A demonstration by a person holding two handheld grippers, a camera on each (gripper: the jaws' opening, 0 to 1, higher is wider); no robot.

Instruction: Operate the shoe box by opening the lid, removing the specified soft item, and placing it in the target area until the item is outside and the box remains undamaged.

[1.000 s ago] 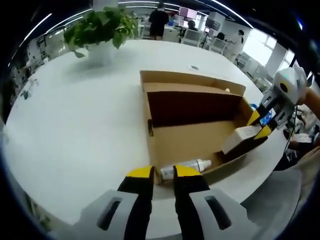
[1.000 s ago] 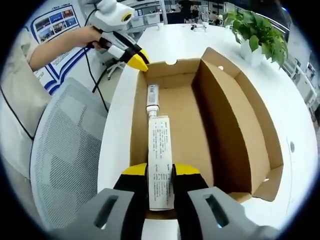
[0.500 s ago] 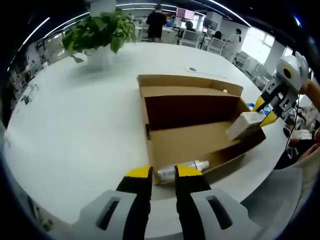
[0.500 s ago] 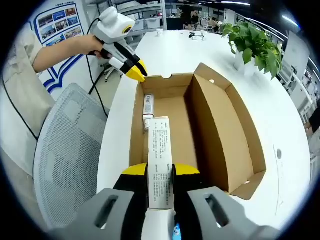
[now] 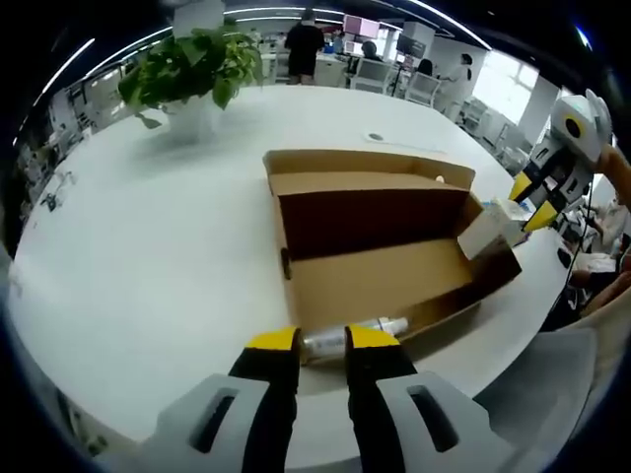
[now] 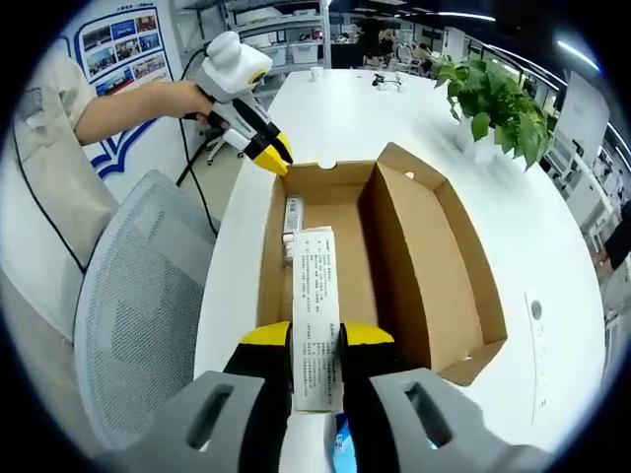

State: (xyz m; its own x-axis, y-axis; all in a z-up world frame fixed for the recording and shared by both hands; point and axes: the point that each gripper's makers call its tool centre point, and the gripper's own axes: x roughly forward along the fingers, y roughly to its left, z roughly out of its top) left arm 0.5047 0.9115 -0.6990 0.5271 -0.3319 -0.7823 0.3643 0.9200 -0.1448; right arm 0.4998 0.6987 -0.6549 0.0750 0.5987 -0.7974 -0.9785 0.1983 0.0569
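Note:
An open brown shoe box [image 5: 385, 281] [image 6: 414, 256] lies on the white table [image 5: 148, 256], its lid flap folded back. My right gripper [image 6: 316, 335] [image 5: 527, 202] is shut on a white printed carton [image 6: 315, 315] [image 5: 490, 225], held in the air above the box's end. A white tube [image 5: 355, 333] [image 6: 293, 219] lies on the box floor by the opposite end wall. My left gripper [image 5: 322, 340] [image 6: 271, 158] hovers at that end wall, jaws slightly apart with nothing between them.
A potted plant [image 5: 192, 64] [image 6: 498, 108] stands on the table beyond the box. A grey mesh chair [image 6: 138, 296] is beside the table edge. A person's hand [image 6: 168, 99] holds the left gripper. People and desks fill the background.
My right gripper has risen and pulled back with the carton, which now hangs clear above the box's end. The left gripper has hardly moved.

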